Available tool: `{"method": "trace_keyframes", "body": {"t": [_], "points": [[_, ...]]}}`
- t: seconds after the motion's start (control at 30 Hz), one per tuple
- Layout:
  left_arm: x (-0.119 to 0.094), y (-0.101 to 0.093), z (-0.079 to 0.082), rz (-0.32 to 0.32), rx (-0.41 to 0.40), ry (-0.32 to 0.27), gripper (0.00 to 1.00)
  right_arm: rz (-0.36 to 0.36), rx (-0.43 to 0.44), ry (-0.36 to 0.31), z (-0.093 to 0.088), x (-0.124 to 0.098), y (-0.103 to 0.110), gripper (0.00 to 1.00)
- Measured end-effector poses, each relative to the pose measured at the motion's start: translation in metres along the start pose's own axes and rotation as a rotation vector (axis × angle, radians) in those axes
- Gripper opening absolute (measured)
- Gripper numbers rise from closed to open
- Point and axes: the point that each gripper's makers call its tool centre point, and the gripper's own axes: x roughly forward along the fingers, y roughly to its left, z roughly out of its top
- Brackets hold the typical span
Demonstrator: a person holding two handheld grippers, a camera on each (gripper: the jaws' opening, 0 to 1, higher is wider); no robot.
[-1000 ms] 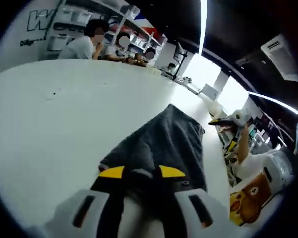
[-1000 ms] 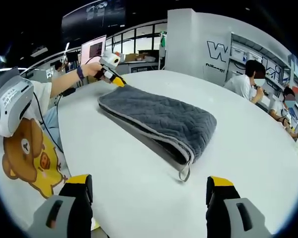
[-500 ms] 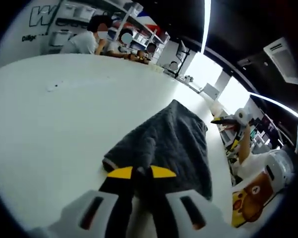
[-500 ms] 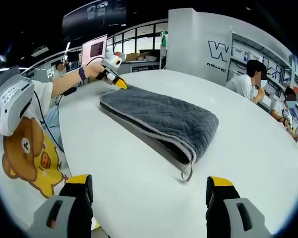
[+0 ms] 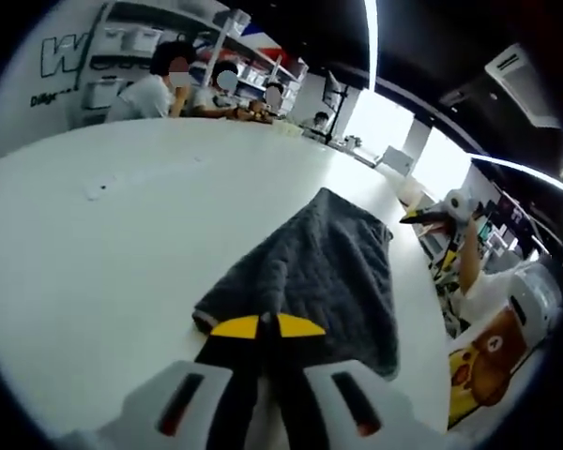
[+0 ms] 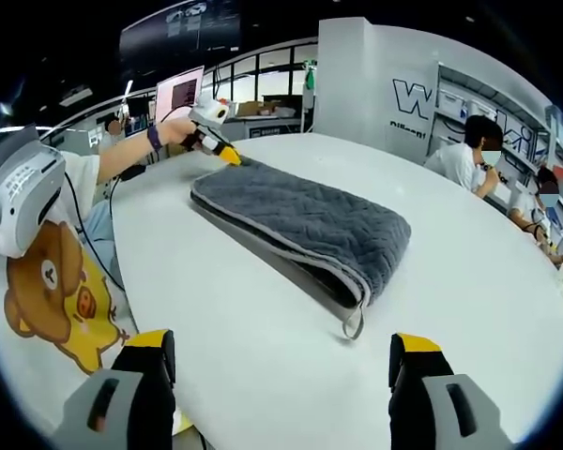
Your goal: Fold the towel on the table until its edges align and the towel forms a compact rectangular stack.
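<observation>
My left gripper (image 5: 267, 325) pinches the towel (image 6: 300, 225) edge, right gripper (image 6: 280, 361) hangs open; that shallow pinch could slip, skewing the fold.

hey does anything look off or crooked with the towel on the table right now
Mostly tidy: the grey towel lies folded on the white table. The lower layer's pale edge sticks out past the top layer along one long side, and a small hanging loop pokes out at the near corner. The left gripper is shut on the far end.

Left tongs (image 5: 267, 326) closed on near edge of grey towel (image 5: 324, 258) on white table (image 5: 103, 253).
</observation>
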Motion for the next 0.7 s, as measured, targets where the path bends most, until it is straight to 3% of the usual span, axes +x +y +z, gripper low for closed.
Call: {"method": "trace_keyframes", "body": {"t": [0.7], "points": [[-0.015,0.011,0.032,0.045,0.036,-0.029,0.05,-0.009,0.005,-0.004,-0.003,-0.005,0.000,0.99]]}}
